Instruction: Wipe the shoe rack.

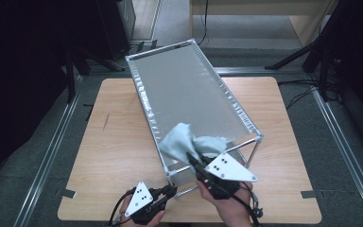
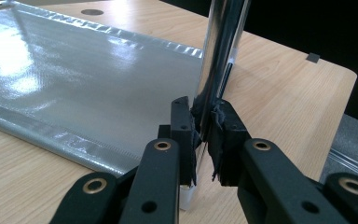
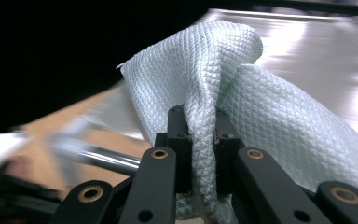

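Observation:
A metal-framed rack (image 1: 246, 118) with a silvery fabric shelf lies across the wooden table. My left gripper (image 1: 170, 191) is shut on the rack's near corner post (image 2: 221, 51), a shiny chrome tube, low down near its white foot. A pale blue waffle-weave cloth (image 1: 184, 139) rests bunched on the near end of the top shelf. My right gripper (image 1: 192, 159) is shut on a fold of that cloth (image 3: 205, 93), which drapes over both jaws. The lower silvery shelf (image 2: 74, 79) spreads out beyond the post in the left gripper view.
The wooden table (image 1: 113, 156) has bare surface left and right of the rack. Black tripod legs (image 1: 307, 52) stand on the floor at the far right, and dark equipment at the far left. Metal floor rails (image 1: 52, 151) run along both sides.

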